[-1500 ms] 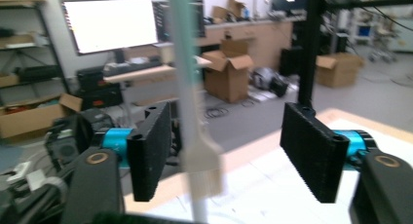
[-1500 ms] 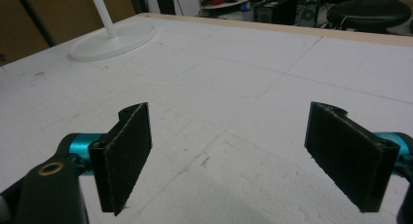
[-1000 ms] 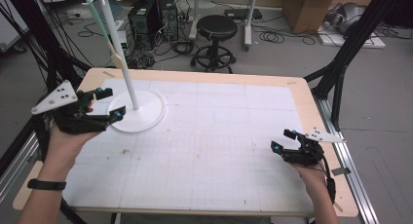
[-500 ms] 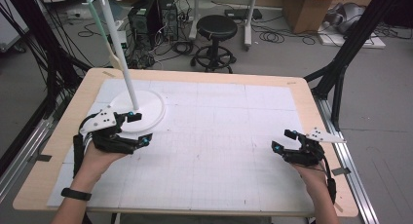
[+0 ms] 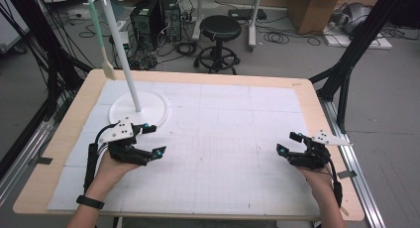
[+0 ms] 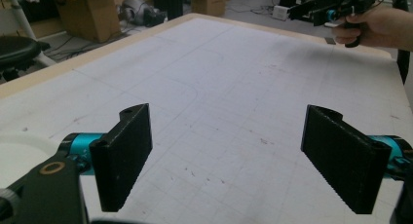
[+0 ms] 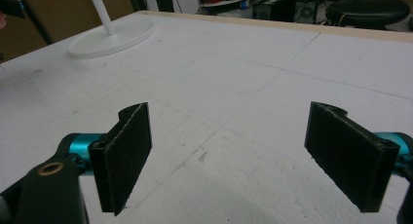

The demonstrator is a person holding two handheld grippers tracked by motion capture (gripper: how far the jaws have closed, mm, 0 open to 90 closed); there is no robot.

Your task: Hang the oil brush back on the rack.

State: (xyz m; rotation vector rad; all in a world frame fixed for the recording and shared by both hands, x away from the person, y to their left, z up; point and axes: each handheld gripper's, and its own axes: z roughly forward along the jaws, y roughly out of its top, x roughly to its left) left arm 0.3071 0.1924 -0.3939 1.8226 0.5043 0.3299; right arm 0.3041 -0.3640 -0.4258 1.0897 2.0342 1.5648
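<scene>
Both claws are held wide apart and empty above the white tabletop [image 5: 228,119], the left claw [image 5: 150,140] just beside the round base of a white stand [image 5: 140,110] near the far left corner, the right claw [image 5: 288,143] by the right edge.

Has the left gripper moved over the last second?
Yes. The left gripper came toward the person and inward, from beside the white round stand base to below it.
</scene>
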